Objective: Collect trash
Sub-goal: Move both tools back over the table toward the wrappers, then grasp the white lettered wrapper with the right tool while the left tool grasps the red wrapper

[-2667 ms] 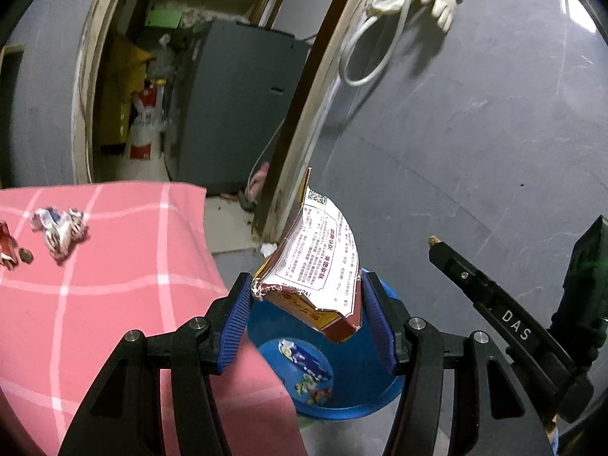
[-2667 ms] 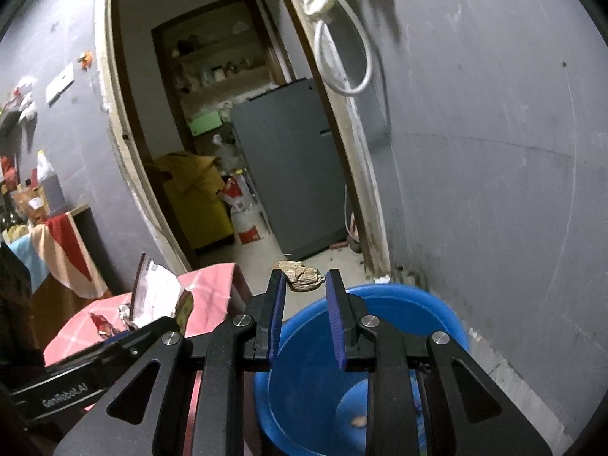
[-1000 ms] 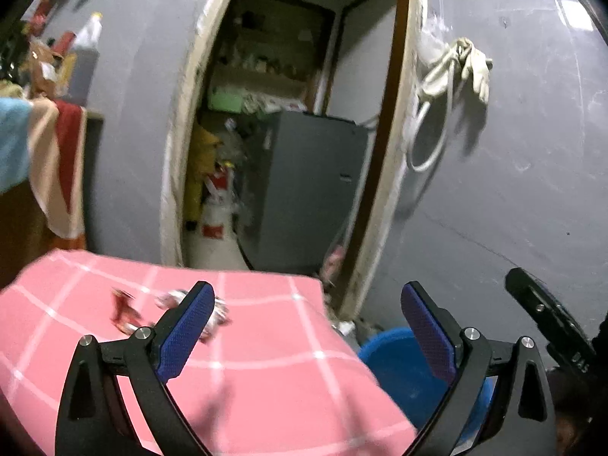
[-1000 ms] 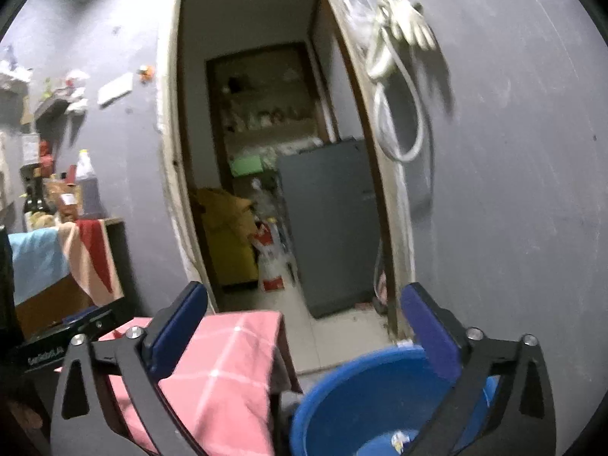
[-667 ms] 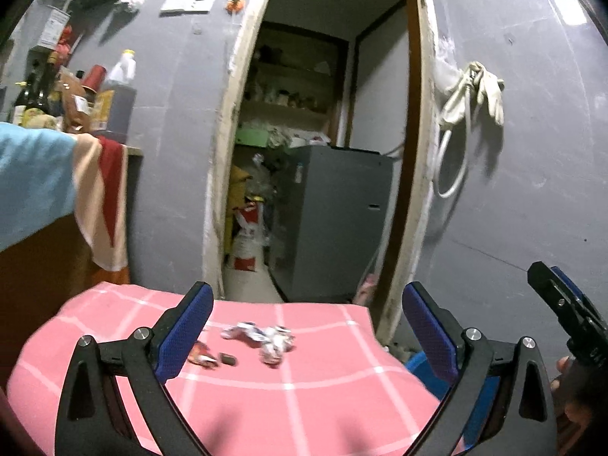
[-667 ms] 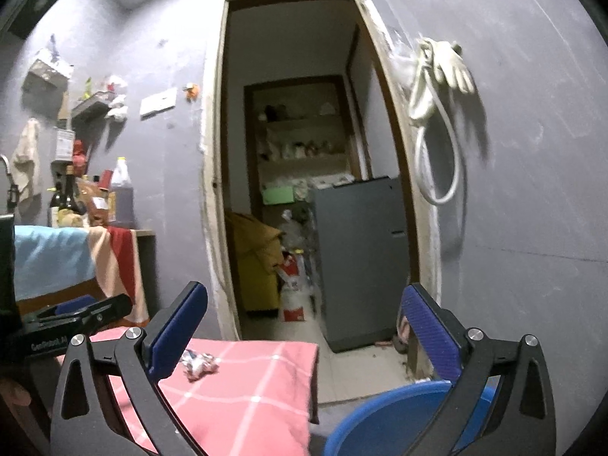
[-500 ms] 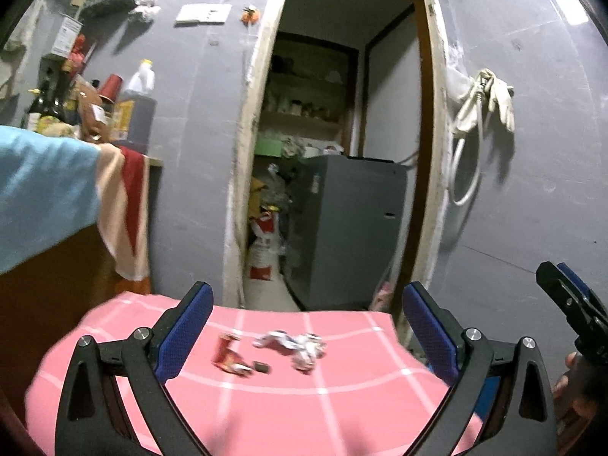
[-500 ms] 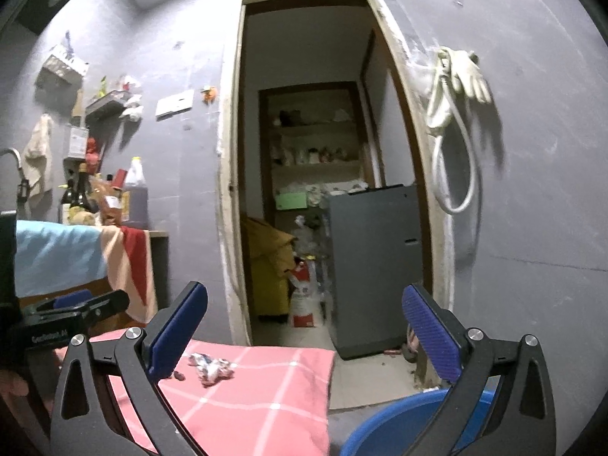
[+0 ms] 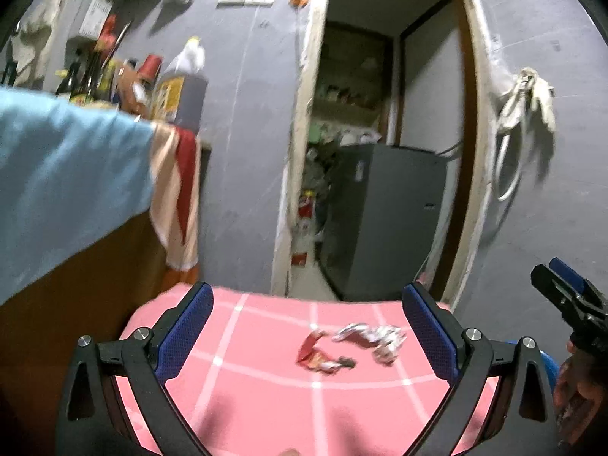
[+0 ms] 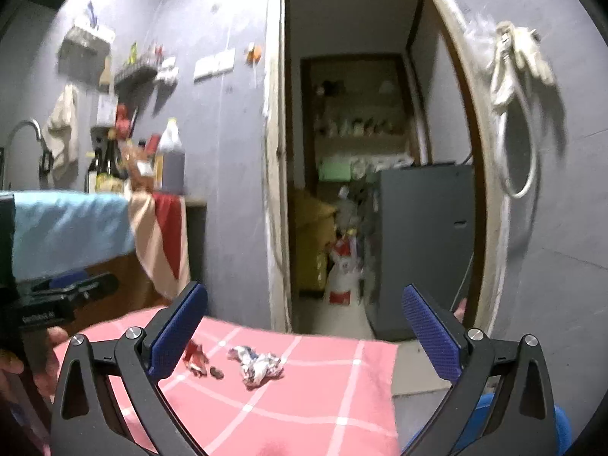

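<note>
Left wrist view: left gripper (image 9: 306,325) spread wide, empty, above the pink bench (image 9: 243,391). Wrappers (image 9: 351,345) lie ahead, right of its centreline. Right gripper (image 10: 304,326) also spread, empty; wrappers (image 10: 258,366) ahead-left, so neither is clearly nearer.

**Left gripper hanging wide over checked cloth**

The left gripper (image 9: 307,326), black with blue pads, is hovering spread apart above the pink white-checked tablecloth (image 9: 243,391). A crumpled silver-white wrapper (image 9: 374,338) and a red wrapper scrap (image 9: 317,353) are lying on that cloth, just beside each other.
</note>
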Demonstrator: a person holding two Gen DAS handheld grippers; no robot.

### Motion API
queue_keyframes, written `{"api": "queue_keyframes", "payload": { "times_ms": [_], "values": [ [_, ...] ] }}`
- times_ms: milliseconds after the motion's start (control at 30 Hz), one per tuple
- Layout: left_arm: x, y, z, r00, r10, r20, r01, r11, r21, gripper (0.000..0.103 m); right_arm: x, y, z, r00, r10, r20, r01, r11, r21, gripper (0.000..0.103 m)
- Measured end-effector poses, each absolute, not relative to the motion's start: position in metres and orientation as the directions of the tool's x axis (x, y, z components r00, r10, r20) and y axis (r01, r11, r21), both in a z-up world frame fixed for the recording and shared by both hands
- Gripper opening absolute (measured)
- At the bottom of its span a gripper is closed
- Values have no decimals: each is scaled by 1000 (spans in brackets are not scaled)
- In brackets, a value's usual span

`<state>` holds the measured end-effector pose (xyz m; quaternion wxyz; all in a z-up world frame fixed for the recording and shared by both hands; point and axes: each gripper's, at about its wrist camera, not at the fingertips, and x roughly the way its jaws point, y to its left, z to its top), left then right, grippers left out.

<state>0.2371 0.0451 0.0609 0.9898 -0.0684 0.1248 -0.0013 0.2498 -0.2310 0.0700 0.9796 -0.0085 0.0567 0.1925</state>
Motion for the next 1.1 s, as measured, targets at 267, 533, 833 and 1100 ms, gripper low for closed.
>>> {"api": "queue_keyframes", "payload": {
  "times_ms": [267,533,833,1100],
  "values": [
    [267,63,36,908,-34,-418,-48,982,-184,98,303,-203,48,846,412,-340,-422,905,46,103],
    [299,71,20,845,-98,-526,-47,966,-255,97,337,-181,28,746,424,-513,-455,888,73,86],
    [328,61,4,759,-217,-613,30,953,-301,67,371,-161,-1,589,424,-688,-488,865,115,65],
    [348,53,-1,693,-269,-669,54,944,-324,51,384,-142,-13,511,411,-755,-524,845,106,56]
  ]
}}
